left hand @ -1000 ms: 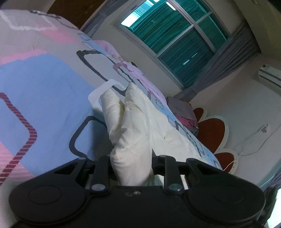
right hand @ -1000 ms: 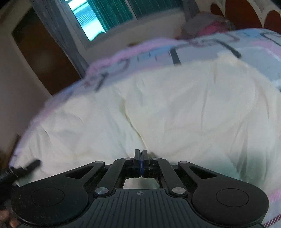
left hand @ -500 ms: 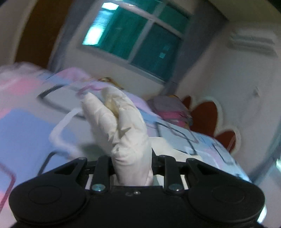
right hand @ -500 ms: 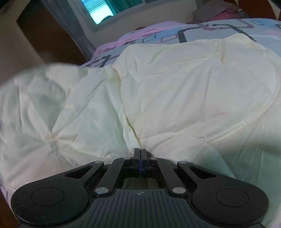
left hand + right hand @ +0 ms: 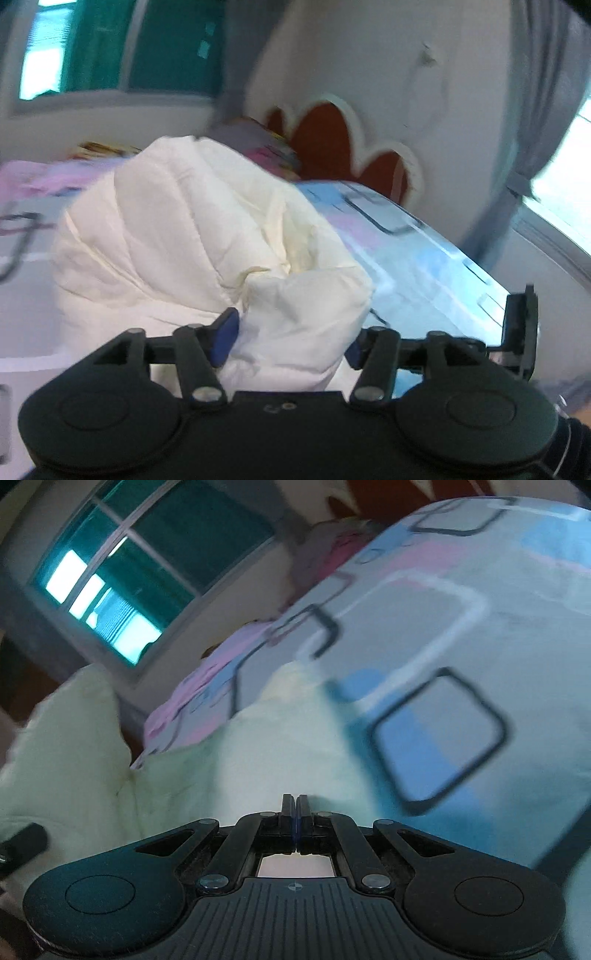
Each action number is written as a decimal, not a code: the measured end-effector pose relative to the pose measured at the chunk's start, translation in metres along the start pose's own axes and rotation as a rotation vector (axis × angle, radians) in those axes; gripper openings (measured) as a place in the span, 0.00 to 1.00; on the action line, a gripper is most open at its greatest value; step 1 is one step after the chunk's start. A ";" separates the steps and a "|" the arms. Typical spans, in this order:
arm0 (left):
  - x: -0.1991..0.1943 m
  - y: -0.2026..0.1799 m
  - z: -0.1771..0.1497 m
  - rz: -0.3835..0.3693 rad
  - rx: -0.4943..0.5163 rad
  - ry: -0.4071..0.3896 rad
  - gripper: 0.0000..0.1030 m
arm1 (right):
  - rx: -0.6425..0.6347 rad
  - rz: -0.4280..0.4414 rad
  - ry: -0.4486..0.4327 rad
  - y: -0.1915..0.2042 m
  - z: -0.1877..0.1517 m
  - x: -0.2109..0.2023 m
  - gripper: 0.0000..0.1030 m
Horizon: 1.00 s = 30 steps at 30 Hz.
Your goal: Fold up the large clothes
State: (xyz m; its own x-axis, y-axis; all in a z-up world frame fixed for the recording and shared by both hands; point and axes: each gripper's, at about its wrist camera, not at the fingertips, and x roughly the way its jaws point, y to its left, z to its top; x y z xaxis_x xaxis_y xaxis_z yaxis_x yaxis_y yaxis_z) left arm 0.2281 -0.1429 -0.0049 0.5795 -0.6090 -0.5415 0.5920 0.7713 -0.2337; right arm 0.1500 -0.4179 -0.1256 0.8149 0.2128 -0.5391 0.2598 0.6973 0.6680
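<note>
Fold under way: cream padded garment [image 5: 207, 236] bunched on patterned bed [image 5: 461, 635], not yet flat or squared. Left tongs [image 5: 290, 338] opening, cloth between pads, grip loosening. Right tongs [image 5: 296, 812] pressed together; whether cloth is pinched, unclear. Smoothing, further folds remain.

Two wrist cameras, both close over the bed

I saw each look down along its fingers; both shared the cream quilted garment [image 5: 207, 236] [image 5: 258, 760], patterned bedspread [image 5: 424, 251] [image 5: 461, 635] and window [image 5: 110, 48] [image 5: 147, 572].
</note>
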 end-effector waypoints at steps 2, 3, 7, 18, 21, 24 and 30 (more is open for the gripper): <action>0.035 -0.007 -0.007 -0.054 -0.032 0.089 0.65 | 0.007 -0.022 -0.014 -0.013 0.006 -0.011 0.00; 0.052 -0.011 -0.013 -0.075 -0.044 0.128 0.68 | 0.012 -0.034 -0.019 -0.015 0.005 -0.015 0.00; 0.098 -0.014 -0.040 -0.105 -0.101 0.182 0.71 | 0.050 -0.048 -0.006 -0.035 0.014 -0.028 0.01; 0.039 -0.012 -0.018 -0.250 -0.201 0.037 0.80 | -0.073 0.025 -0.094 0.001 0.033 -0.051 0.75; 0.006 0.023 -0.010 -0.161 -0.230 -0.094 0.66 | -0.125 0.084 -0.091 0.022 0.041 -0.047 0.71; -0.006 0.071 -0.007 -0.034 -0.275 -0.147 0.61 | -0.194 0.137 -0.067 0.054 0.051 -0.027 0.71; 0.010 0.133 -0.002 0.049 -0.335 -0.145 0.55 | -0.345 0.201 0.012 0.107 0.066 0.023 0.71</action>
State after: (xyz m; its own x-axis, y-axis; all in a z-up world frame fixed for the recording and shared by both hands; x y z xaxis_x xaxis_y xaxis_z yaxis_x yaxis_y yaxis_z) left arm 0.3112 -0.0461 -0.0432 0.6903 -0.5713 -0.4440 0.3593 0.8033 -0.4750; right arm 0.2313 -0.3835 -0.0325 0.8249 0.3756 -0.4224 -0.0955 0.8292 0.5507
